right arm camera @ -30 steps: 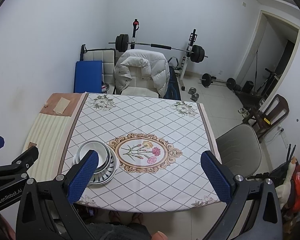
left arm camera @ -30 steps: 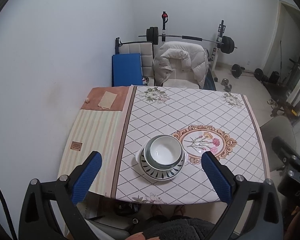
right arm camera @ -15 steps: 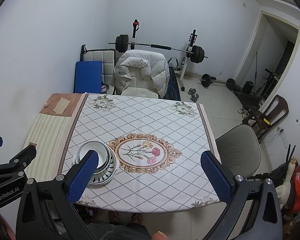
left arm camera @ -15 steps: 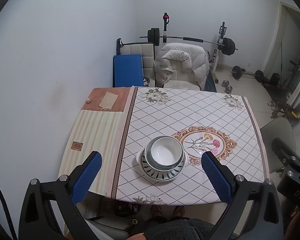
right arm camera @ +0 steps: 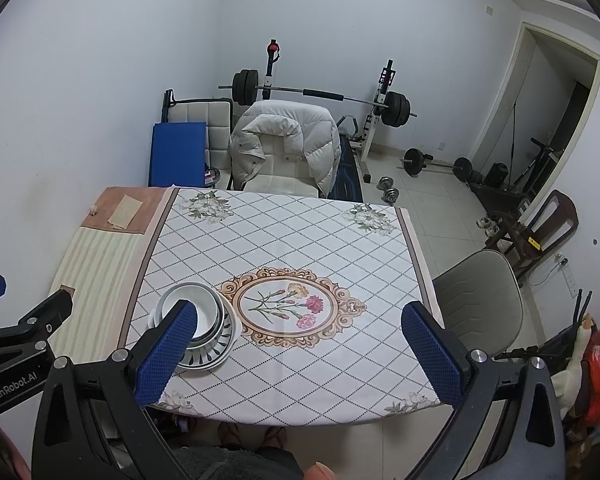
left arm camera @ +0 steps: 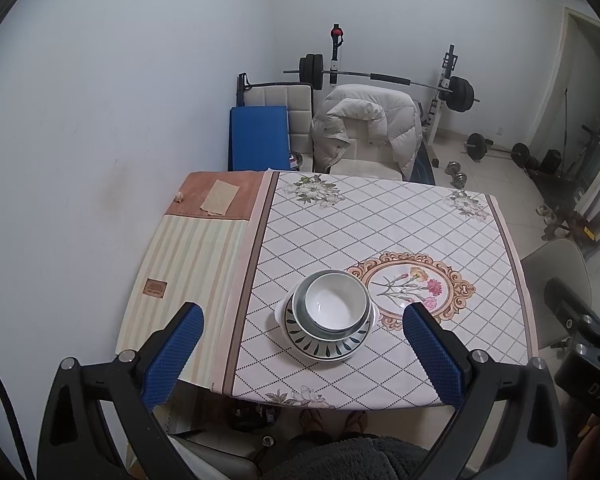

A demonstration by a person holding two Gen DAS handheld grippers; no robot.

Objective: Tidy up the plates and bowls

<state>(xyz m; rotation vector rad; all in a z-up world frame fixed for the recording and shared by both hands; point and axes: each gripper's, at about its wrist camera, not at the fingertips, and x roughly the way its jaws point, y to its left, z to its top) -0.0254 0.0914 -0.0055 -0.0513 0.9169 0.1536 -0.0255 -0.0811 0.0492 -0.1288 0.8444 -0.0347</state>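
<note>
A stack stands near the table's front left: a white bowl nested in a grey-green bowl, on a plate with a dark leaf pattern. The stack also shows in the right wrist view, partly behind my right gripper's left finger. My left gripper is open and empty, held high above the stack. My right gripper is open and empty, high above the table's front edge, to the right of the stack.
The table has a diamond-pattern cloth with a floral medallion, and a striped mat on its left. A chair with a white jacket stands behind it; a grey chair at the right. Gym weights line the back wall.
Both grippers have risen slightly and drawn back; the table looks a little smaller and farther. The stack has not moved.
</note>
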